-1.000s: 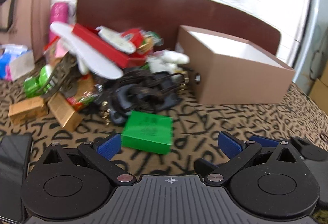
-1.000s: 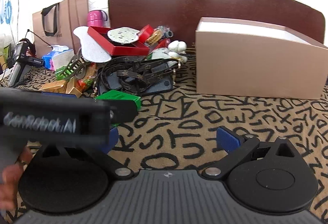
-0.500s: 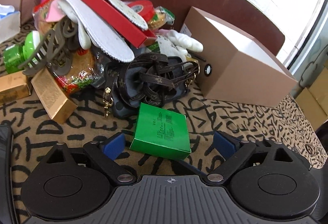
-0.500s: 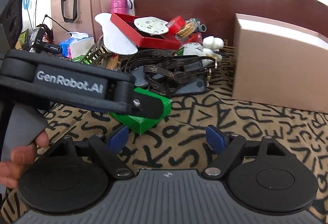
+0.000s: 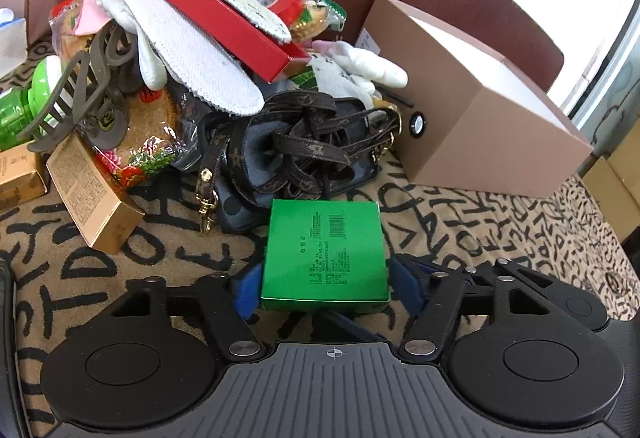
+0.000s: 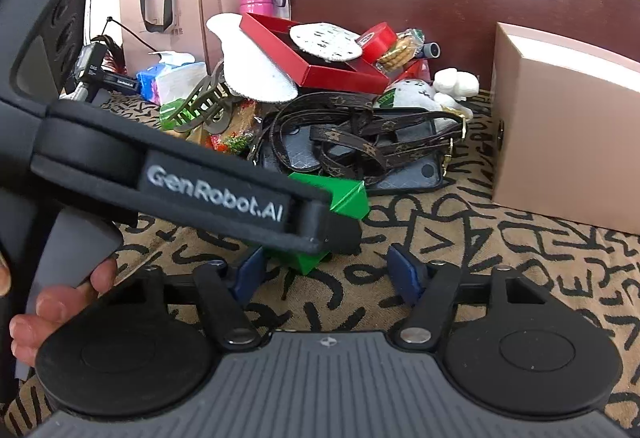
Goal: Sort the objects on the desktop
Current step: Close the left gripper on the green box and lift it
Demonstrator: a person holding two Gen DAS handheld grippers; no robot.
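A flat green box (image 5: 325,254) lies on the patterned cloth in front of a heap of clutter. My left gripper (image 5: 324,288) is open with its blue pads on either side of the box's near end, close to its sides. In the right wrist view the left gripper's arm crosses from the left and partly hides the green box (image 6: 344,193). My right gripper (image 6: 326,274) is open and empty, low over the cloth just right of the box. A large tan box (image 5: 476,109) stands at the right (image 6: 568,141).
The heap holds a red tray (image 5: 208,13), white insoles (image 5: 192,49), brown straps on a dark pouch (image 5: 304,145), a hair claw (image 5: 80,93), gold boxes (image 5: 92,197), a green bottle (image 5: 20,105). A paper bag (image 6: 180,5) and tissue pack (image 6: 172,81) stand at the left.
My left gripper has moved forward and down onto the green box, which now sits between its pads. The right gripper has shifted left toward the box.
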